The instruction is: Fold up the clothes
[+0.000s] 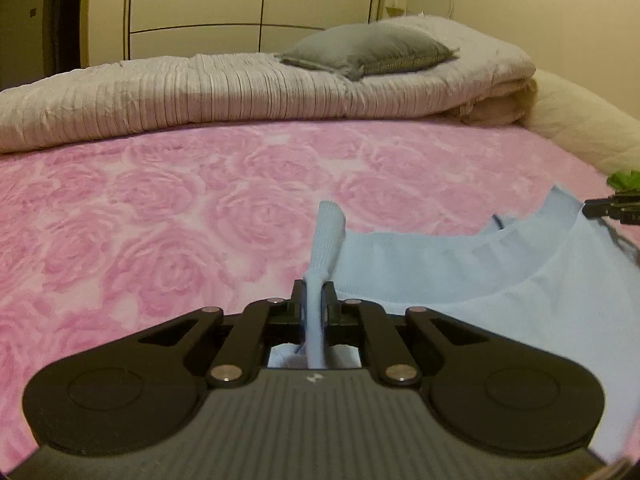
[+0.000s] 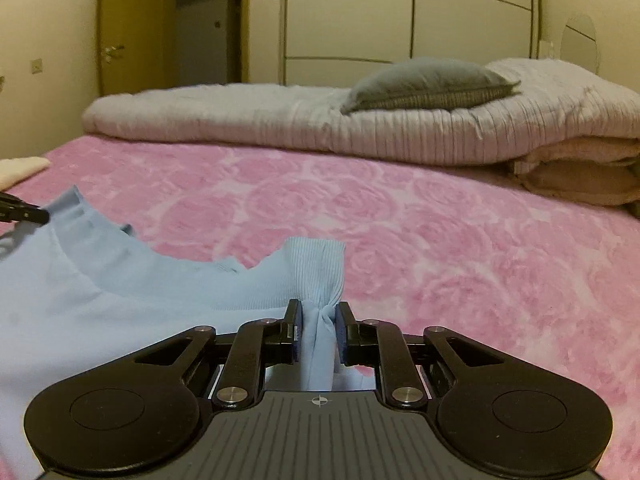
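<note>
A light blue knit garment (image 1: 460,264) lies on the pink rose-patterned bedspread (image 1: 160,208). My left gripper (image 1: 314,294) is shut on a ribbed corner of it, and a strip of the cloth stands up between the fingers. In the right wrist view the same garment (image 2: 120,292) spreads to the left, and my right gripper (image 2: 318,312) is shut on its other ribbed corner. The ribbed edge curves between the two grips. Each view catches the tip of the opposite gripper at its side edge: the right gripper (image 1: 612,210) and the left gripper (image 2: 24,212).
A folded pale ribbed duvet (image 1: 240,92) with a grey pillow (image 1: 368,50) on it lies across the far side of the bed. White wardrobe doors (image 2: 400,20) and a doorway (image 2: 200,24) stand behind. A green thing (image 1: 624,180) shows at the right edge.
</note>
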Action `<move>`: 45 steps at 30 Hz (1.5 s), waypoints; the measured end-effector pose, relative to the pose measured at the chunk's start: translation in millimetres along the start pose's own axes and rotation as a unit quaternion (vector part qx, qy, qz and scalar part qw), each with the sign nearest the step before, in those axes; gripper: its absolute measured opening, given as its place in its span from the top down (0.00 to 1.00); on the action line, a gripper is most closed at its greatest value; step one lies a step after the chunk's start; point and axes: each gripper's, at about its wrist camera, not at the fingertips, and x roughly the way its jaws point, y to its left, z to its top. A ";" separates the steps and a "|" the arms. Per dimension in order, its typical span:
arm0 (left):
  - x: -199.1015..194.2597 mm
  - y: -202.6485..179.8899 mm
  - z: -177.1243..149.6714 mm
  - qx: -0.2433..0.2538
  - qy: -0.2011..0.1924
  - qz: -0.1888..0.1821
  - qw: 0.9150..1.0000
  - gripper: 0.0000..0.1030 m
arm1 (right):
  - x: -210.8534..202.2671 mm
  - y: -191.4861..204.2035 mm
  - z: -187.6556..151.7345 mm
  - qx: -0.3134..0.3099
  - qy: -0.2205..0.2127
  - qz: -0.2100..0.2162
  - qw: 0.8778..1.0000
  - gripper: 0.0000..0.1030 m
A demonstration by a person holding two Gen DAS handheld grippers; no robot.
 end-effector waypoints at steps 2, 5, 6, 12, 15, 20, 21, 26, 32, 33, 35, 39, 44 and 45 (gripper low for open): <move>10.7 1.7 -6.5 -0.002 0.016 0.006 1.000 0.93 | 17.4 -4.5 -6.2 0.004 0.025 -0.010 1.000 0.91; 19.2 -0.2 -12.8 0.000 0.028 0.017 0.999 0.92 | 33.0 -7.0 -15.8 0.019 0.052 -0.005 0.998 0.95; 20.5 -1.6 -14.3 0.001 0.030 0.021 0.999 0.92 | 34.4 -8.3 -15.9 0.031 0.057 -0.003 0.998 0.95; 7.5 -11.0 -3.8 0.019 0.049 0.082 0.995 0.73 | 29.3 -9.1 -2.5 0.044 0.088 -0.037 0.994 0.65; -11.4 -10.3 1.6 0.013 0.057 0.110 0.992 0.70 | 18.4 -9.1 2.3 0.039 0.100 -0.096 0.990 0.51; -78.5 -1.1 -7.7 -0.078 0.072 0.134 0.985 0.71 | -46.0 -2.6 -4.2 0.061 0.090 -0.124 0.986 0.51; -95.9 0.8 -13.1 -0.109 0.069 0.129 0.983 0.71 | -65.2 0.4 -8.2 0.078 0.080 -0.111 0.987 0.51; -172.3 2.3 -71.0 -0.362 0.031 -0.020 0.931 0.60 | -149.3 19.8 -46.7 0.237 0.042 -0.036 0.970 0.50; -158.6 -13.3 -122.9 -0.510 0.015 -0.077 0.857 0.57 | -159.0 34.6 -104.1 0.481 0.030 0.058 0.874 0.45; -153.6 -14.1 -127.0 -0.522 0.013 -0.073 0.850 0.57 | -156.6 33.9 -103.5 0.485 0.029 0.054 0.873 0.45; -143.6 -15.6 -135.2 -0.545 0.009 -0.066 0.836 0.60 | -151.9 32.7 -102.4 0.491 0.026 0.048 0.869 0.44; -127.1 -14.8 -137.1 -0.533 0.003 -0.058 0.844 0.93 | -142.3 30.2 -100.1 0.504 0.021 0.035 0.863 0.63; -141.1 -23.3 -106.9 -0.380 0.007 -0.028 0.925 0.94 | -130.4 27.0 -97.2 0.519 0.015 0.018 0.854 0.93; -143.2 -24.6 -103.7 -0.357 0.010 -0.029 0.933 0.94 | -128.9 26.2 -96.3 0.520 0.013 0.014 0.854 0.95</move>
